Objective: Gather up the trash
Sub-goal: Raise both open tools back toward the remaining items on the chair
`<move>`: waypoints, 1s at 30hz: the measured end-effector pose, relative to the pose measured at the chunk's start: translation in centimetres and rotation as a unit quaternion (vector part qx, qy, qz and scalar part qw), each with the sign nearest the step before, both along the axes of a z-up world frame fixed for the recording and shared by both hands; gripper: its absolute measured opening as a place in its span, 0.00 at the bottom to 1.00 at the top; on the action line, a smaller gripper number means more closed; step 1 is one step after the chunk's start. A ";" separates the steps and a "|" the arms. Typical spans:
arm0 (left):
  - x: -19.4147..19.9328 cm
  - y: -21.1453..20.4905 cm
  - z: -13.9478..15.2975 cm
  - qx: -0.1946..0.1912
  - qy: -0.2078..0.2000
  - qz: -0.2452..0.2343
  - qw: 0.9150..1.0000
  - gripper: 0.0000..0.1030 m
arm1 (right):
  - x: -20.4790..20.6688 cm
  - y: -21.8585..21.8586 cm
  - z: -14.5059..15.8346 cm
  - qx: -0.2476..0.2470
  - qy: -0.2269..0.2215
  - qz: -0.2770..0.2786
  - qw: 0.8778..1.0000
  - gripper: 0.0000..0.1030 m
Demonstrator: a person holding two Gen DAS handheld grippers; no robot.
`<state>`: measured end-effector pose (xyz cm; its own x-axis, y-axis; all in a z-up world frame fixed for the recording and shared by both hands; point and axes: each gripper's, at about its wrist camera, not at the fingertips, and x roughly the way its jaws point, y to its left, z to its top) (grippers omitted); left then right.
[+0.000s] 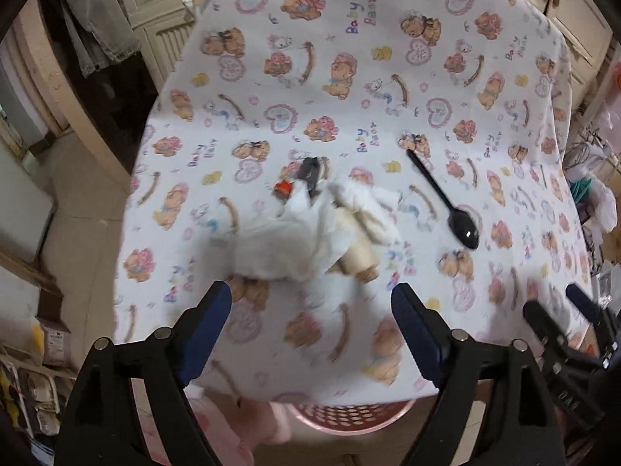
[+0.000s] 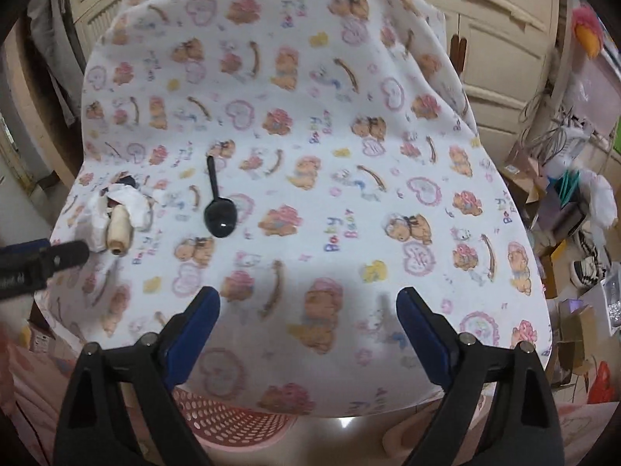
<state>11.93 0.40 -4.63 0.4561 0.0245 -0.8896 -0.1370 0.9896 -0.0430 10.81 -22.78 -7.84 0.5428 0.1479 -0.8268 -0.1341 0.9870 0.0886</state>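
Left claw [image 1: 310,303]: wide apart, nothing between its blue pads; it hangs over the near edge of the surface and points down at the cloth.
Tissue heap [image 1: 295,233]: crumpled white paper lying just beyond the left claw, toward the near-left part of the surface [image 1: 349,58]; a pale thread spool [image 1: 357,256] sticks out of it, and small dark and orange scraps [image 1: 299,180] sit at its far side.
Spool axis: runs from the far side toward the near edge, its open end facing the claw.
Spoon [image 1: 446,202]: black plastic, right of the heap and apart from it; handle points to the far edge, bowl to the near edge, slightly slanted.
Right claw [image 2: 308,310]: also wide apart and empty, over the near edge; in its own view the spoon [image 2: 219,206] lies ahead and to the left, the heap [image 2: 116,213] further left.
Nearer hand: the left one is closest to the heap; the spoon lies between the two, reachable by either, I judge.
Basket [image 2: 233,419]: pink, perforated, under the near edge of the surface, likely where the trash goes.
Surface: covered by a white cloth printed with bears and hearts, hanging over the edges.
Room: cream cupboard doors [image 2: 504,19] behind, cluttered boxes and bags [image 2: 574,202] at the right, clothes [image 1: 93,19] hanging at the left.
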 end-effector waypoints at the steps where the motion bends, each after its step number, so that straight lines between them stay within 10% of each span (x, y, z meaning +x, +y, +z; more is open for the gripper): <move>1: 0.3 -0.3 -0.1 -0.002 0.001 0.000 1.000 0.81 | 0.2 -0.3 -0.1 0.001 0.003 -0.003 1.000 0.89; 30: 3.3 -7.6 -1.9 -0.019 0.004 -0.017 1.000 0.81 | 1.4 -0.4 -2.4 -0.035 0.034 0.008 0.999 1.00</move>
